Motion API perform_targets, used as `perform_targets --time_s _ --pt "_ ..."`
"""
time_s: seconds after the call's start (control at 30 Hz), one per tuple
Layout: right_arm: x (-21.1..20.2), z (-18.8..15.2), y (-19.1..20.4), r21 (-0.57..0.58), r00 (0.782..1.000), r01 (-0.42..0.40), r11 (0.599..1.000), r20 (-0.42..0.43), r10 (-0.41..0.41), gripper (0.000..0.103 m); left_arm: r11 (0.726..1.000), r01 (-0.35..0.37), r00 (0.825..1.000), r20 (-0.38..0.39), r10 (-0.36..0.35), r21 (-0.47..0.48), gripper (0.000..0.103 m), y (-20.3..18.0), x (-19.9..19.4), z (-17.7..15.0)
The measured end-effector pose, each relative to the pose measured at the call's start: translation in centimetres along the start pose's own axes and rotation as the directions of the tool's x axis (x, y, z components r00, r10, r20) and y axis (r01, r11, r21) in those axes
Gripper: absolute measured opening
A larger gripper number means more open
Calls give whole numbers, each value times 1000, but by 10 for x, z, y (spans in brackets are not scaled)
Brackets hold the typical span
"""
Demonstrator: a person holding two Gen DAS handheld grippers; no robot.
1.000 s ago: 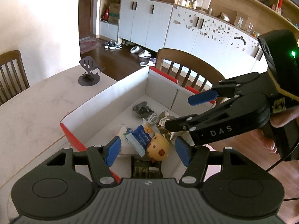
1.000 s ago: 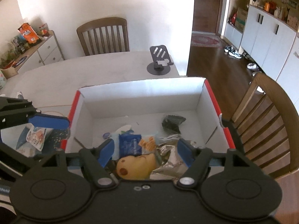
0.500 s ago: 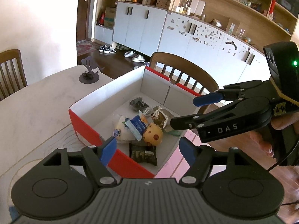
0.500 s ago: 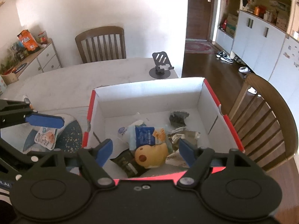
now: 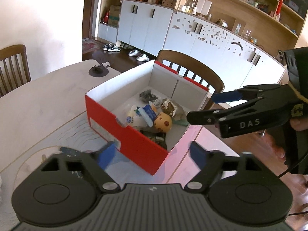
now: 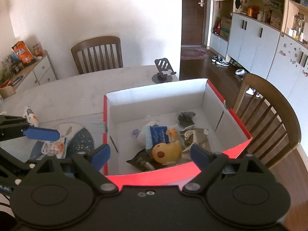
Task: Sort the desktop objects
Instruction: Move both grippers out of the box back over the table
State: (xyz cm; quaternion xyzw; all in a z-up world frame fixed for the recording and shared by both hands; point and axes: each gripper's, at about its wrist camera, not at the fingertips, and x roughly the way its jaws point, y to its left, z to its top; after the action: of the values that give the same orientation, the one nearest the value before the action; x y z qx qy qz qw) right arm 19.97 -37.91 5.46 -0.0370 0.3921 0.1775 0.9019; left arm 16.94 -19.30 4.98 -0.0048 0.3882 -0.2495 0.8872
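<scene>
I am backing both claws away from the red box (image 6: 173,175); left claw (image 5: 152,155) and right claw (image 6: 150,154) have been opening, both empty; snack packet (image 6: 53,147) beside left claw likely next.

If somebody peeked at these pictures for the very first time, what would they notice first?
Probably the big red box with white insides, standing on the pale table and filled with snack packets. A yellow spotted toy lies on the pile near the front wall, beside a blue packet. Both black tools with blue pads, the left tool and the right tool, are open and empty outside the box.
</scene>
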Motion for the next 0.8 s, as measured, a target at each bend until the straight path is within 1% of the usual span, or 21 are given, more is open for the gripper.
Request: perform_targets --time_s 0.07,0.13,0.3,0.47,0.63,0.8 --pt "-3 -3 5 11 1000 4 1000 9 -4 90 1000 -9 1000 6 9 5 94 2 -4 -3" --pt "-5 -4 10 19 1000 7 1000 15 -8 91 1000 -9 1000 9 8 9 100 5 -7 -7" --pt "-9 -7 24 22 1000 8 1000 23 -8 91 1000 -26 999 22 26 17 103 12 -16 -14" --pt "-10 -9 37 14 1000 9 1000 25 -9 91 999 -42 998 42 41 16 103 21 -29 -21" --pt "-9 -10 55 3 1000 0 1000 28 0 91 998 -67 997 49 67 -9 103 37 -41 -31" --pt "-6 -10 79 -22 999 -10 1000 33 11 91 993 -107 992 59 109 -40 103 59 -56 -41"
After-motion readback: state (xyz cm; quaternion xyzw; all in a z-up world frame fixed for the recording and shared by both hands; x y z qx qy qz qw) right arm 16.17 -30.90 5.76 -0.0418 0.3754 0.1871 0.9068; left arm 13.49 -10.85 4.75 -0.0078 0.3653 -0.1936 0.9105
